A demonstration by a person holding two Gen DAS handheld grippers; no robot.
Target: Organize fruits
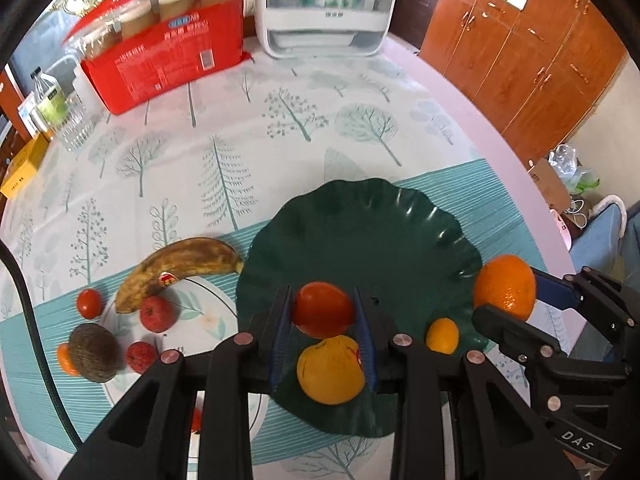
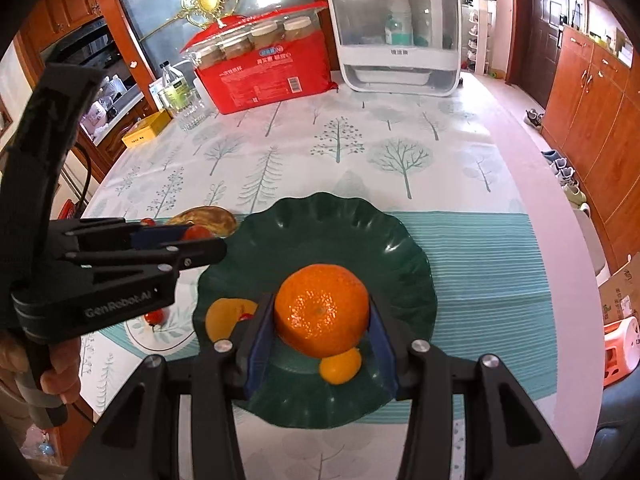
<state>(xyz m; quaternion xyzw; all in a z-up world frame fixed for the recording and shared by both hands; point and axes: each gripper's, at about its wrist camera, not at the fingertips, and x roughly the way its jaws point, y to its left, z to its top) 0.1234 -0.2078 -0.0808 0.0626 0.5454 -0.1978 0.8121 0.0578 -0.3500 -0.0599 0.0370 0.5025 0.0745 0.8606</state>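
My left gripper is shut on a red tomato and holds it over the near part of the dark green leaf-shaped plate. A yellow-orange fruit and a small kumquat lie on the plate. My right gripper is shut on a large orange above the plate, with the kumquat just below it. In the left wrist view a spotted banana, a small tomato, an avocado and two red lychees lie left of the plate.
A red package with jars and a white appliance stand at the table's far edge. A bottle and a glass stand far left, beside a yellow box. Wooden cabinets line the right wall.
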